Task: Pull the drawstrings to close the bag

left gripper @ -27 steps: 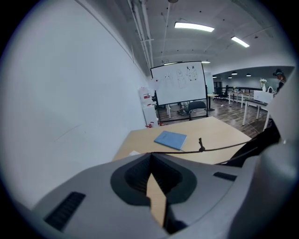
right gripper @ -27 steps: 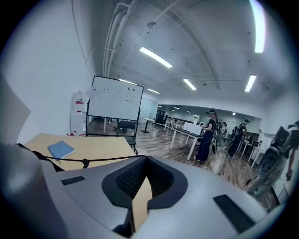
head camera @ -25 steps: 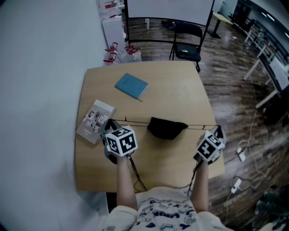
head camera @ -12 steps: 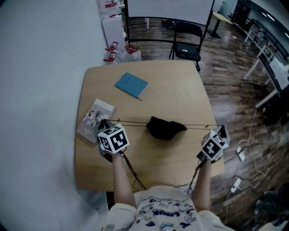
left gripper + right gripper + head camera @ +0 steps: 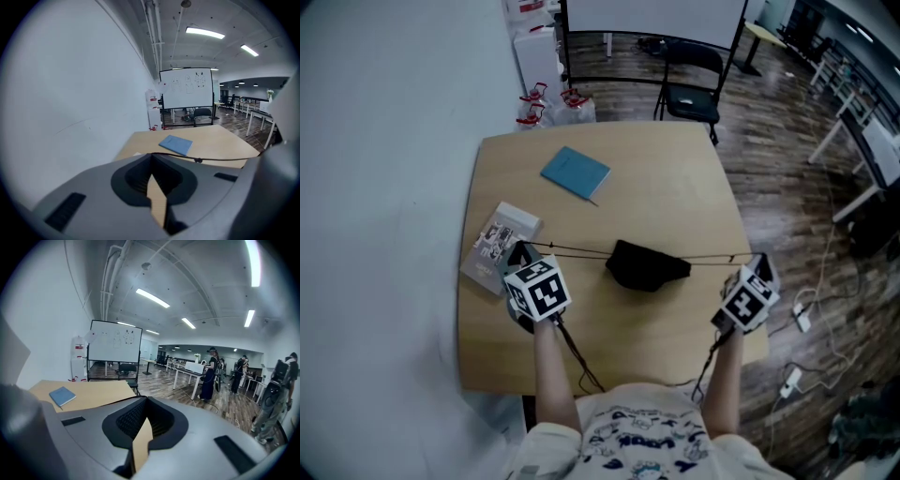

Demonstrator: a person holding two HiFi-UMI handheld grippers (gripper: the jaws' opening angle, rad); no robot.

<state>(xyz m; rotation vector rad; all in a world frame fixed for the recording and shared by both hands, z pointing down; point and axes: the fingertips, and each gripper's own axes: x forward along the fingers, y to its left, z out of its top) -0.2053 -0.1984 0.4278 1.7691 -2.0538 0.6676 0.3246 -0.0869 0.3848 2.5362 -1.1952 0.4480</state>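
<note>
- Left gripper view: left gripper (image 5: 151,157) jaws are pinching shut on the left drawstring (image 5: 220,159), which is running taut rightward.
- Right gripper view: right gripper (image 5: 144,400) jaws are pressing together on the right drawstring (image 5: 712,257).
- Head view: black bag (image 5: 647,265) is lying mid-table (image 5: 675,178), between both grippers; blue notebook (image 5: 575,172) is sitting farther back.

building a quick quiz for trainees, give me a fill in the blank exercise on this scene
The bag on the table is ___ in colour.
The left gripper and right gripper each have jaws ___ on a drawstring.
The notebook lying beyond the bag is ___.
Missing words: black; shut; blue
</note>
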